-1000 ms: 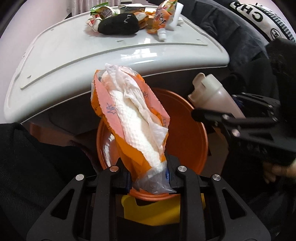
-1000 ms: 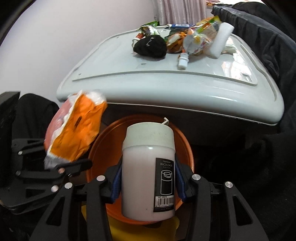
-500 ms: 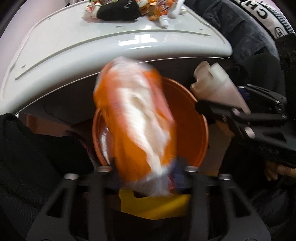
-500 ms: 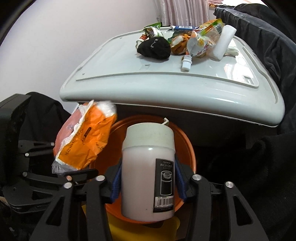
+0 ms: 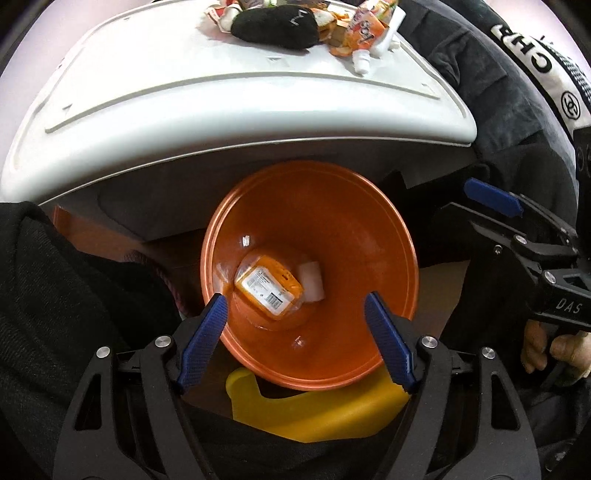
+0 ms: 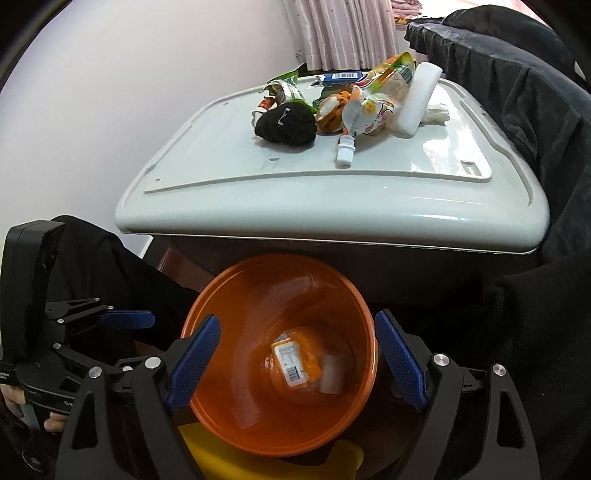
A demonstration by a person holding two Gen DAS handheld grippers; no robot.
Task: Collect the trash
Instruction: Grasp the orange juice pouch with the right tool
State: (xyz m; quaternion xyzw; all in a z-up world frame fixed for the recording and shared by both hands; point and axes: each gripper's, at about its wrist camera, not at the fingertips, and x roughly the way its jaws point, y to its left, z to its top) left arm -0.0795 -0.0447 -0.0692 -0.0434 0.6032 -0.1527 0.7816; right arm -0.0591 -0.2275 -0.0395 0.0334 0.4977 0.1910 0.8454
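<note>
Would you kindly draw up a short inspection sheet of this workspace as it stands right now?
Surface: white lid, litter piled at its far end.
Job's things: orange bin below the lid's front edge; orange packet and white bottle lie at its bottom.
Clutter: black sock, snack wrappers, white foam block, small white cap on the lid.
Grippers: left gripper and right gripper above the bin, jaws opening, nothing between them.
Cables: nothing seen.
Surroundings: dark clothing, pink curtain, yellow plastic under the bin.
</note>
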